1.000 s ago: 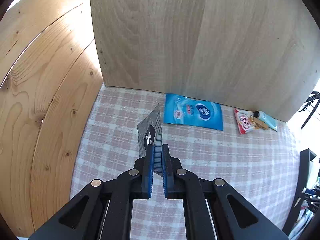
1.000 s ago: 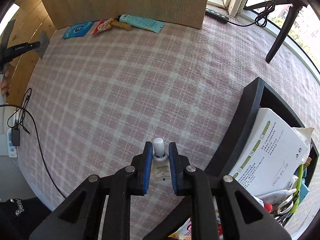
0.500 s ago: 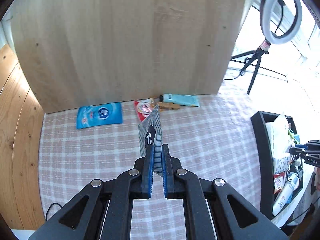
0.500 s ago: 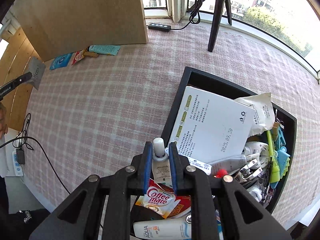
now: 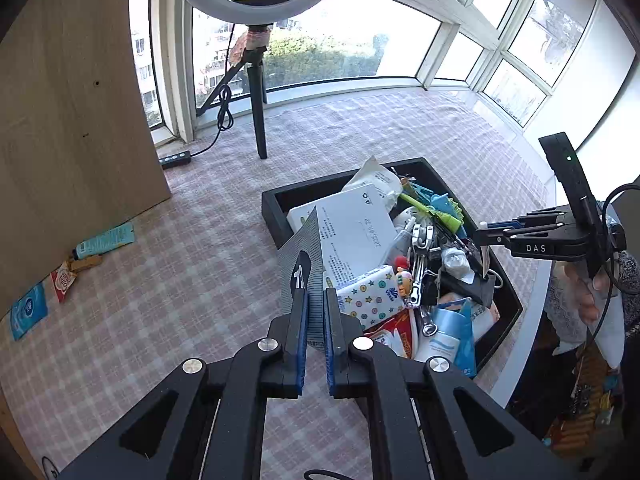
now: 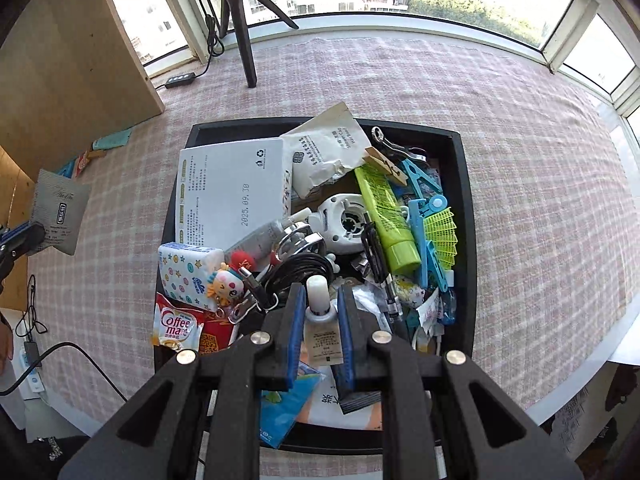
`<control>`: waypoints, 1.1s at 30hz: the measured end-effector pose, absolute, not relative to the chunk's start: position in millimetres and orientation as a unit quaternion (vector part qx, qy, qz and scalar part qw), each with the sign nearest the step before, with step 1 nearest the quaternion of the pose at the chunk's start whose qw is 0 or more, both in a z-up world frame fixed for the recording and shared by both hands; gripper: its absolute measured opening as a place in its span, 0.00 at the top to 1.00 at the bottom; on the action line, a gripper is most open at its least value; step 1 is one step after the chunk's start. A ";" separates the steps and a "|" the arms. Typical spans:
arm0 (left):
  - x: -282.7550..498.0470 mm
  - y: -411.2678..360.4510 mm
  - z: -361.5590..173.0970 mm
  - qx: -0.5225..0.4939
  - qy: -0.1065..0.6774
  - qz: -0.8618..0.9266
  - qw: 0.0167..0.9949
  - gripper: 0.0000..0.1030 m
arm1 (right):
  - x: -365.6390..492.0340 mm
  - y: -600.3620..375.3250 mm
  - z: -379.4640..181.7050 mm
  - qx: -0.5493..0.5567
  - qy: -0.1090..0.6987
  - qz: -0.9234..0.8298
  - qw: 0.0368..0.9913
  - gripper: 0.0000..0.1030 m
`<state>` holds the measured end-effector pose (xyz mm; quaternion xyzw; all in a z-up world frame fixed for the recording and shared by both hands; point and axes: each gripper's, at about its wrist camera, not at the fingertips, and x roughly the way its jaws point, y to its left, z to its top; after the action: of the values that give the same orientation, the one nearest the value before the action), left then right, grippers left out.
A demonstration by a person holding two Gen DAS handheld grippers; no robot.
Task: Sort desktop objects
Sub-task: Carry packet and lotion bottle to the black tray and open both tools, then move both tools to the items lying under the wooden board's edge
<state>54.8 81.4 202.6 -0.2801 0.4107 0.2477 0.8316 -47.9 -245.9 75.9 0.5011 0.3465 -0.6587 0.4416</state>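
Left tongs (image 5: 315, 300) angled steeply down, clamped on grey striped sachet (image 5: 301, 256) — held upright above checked desk (image 5: 180, 280), just beside left wall of black tray (image 5: 272, 200). Right tongs (image 6: 319, 312) pointing almost straight down over crowded tray, pads gripping small white-capped bottle (image 6: 318, 300) — suspended above clutter near tray's front edge. Bare fingers (image 5: 588, 300) wrapped round right handle.

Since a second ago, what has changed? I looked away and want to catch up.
Both grippers swung from the wooden board end of the table to the black tray. The right gripper now hangs over the tray's clutter; the left gripper has reached its near edge. Unchanged: jaws shut on the grey sachet and the small white bottle; nothing released.
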 end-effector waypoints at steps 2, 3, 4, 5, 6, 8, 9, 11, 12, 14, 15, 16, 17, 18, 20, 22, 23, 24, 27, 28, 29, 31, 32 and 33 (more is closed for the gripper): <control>76.9 67.5 206.0 -0.271 0.416 0.226 0.838 0.94 | -60.1 -233.1 74.4 0.507 0.340 -0.664 0.432 0.84; 87.1 60.4 207.5 -0.263 0.419 0.217 0.841 0.94 | -65.1 -227.7 73.4 0.510 0.337 -0.665 0.428 0.84; 96.7 53.9 208.9 -0.256 0.422 0.210 0.844 0.94 | -69.6 -222.9 72.1 0.513 0.335 -0.667 0.425 0.84; 106.3 47.5 209.5 -0.252 0.425 0.201 0.846 0.94 | -73.8 -218.8 70.7 0.515 0.333 -0.668 0.422 0.84; 115.5 40.6 210.7 -0.247 0.428 0.191 0.848 0.94 | -77.7 -215.3 69.5 0.517 0.331 -0.669 0.419 0.84; 131.7 28.6 212.4 -0.237 0.435 0.176 0.851 0.94 | -83.8 -209.5 68.3 0.520 0.326 -0.670 0.417 0.84; 139.5 22.4 213.9 -0.231 0.438 0.170 0.852 0.94 | -86.2 -206.9 67.9 0.521 0.324 -0.671 0.416 0.84; 155.0 12.5 215.1 -0.222 0.444 0.154 0.855 0.93 | -89.8 -202.9 66.9 0.523 0.322 -0.671 0.415 0.84; 164.3 8.2 215.2 -0.217 0.448 0.143 0.855 0.92 | -90.0 -201.7 66.0 0.524 0.322 -0.668 0.420 0.83; 176.1 3.2 215.4 -0.210 0.455 0.141 0.854 0.75 | -88.9 -200.8 65.0 0.523 0.326 -0.665 0.423 0.81; 178.7 2.3 216.0 -0.208 0.452 0.145 0.855 0.67 | -89.4 -200.6 65.3 0.521 0.329 -0.667 0.420 0.74; 179.5 2.0 217.3 -0.207 0.448 0.148 0.857 0.67 | -89.2 -200.2 66.3 0.520 0.328 -0.668 0.421 0.70; 179.4 2.5 218.2 -0.208 0.447 0.150 0.857 0.69 | -88.4 -199.6 67.6 0.518 0.325 -0.669 0.423 0.69; 178.5 3.4 218.3 -0.209 0.446 0.149 0.857 0.69 | -87.5 -199.1 68.9 0.516 0.324 -0.669 0.426 0.69; 174.4 5.9 217.0 -0.211 0.447 0.150 0.856 0.69 | -85.3 -199.1 72.0 0.510 0.325 -0.670 0.430 0.69; 167.7 10.6 214.5 -0.214 0.448 0.156 0.854 0.69 | -83.0 -200.1 74.7 0.508 0.323 -0.669 0.435 0.69; 163.3 14.1 213.1 -0.218 0.448 0.158 0.853 0.69 | -81.4 -201.1 76.0 0.507 0.322 -0.668 0.439 0.69; 158.7 17.8 211.4 -0.221 0.448 0.161 0.851 0.69 | -79.9 -202.5 77.2 0.505 0.323 -0.668 0.441 0.69; 140.2 31.1 206.5 -0.236 0.444 0.176 0.846 0.69 | -73.7 -209.1 81.1 0.499 0.325 -0.666 0.450 0.69; 133.2 36.6 205.2 -0.242 0.442 0.183 0.844 0.69 | -70.2 -211.7 82.5 0.497 0.325 -0.665 0.454 0.69; 125.5 41.7 203.8 -0.246 0.440 0.190 0.843 0.69 | -66.1 -214.7 83.9 0.493 0.326 -0.663 0.458 0.69; 109.6 52.0 201.4 -0.242 0.439 0.208 0.840 0.69 | -55.6 -222.4 86.1 0.486 0.330 -0.659 0.470 0.69; 100.8 58.3 199.9 -0.243 0.439 0.219 0.837 0.69 | -49.5 -226.7 86.8 0.481 0.333 -0.656 0.476 0.69; 91.1 65.7 198.0 -0.246 0.438 0.228 0.834 0.69 | -42.5 -231.7 87.4 0.477 0.335 -0.653 0.483 0.69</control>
<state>91.1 65.7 198.0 -0.2461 0.4380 0.2283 0.8339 -42.5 -231.7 87.4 0.4772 0.3352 -0.6534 0.4826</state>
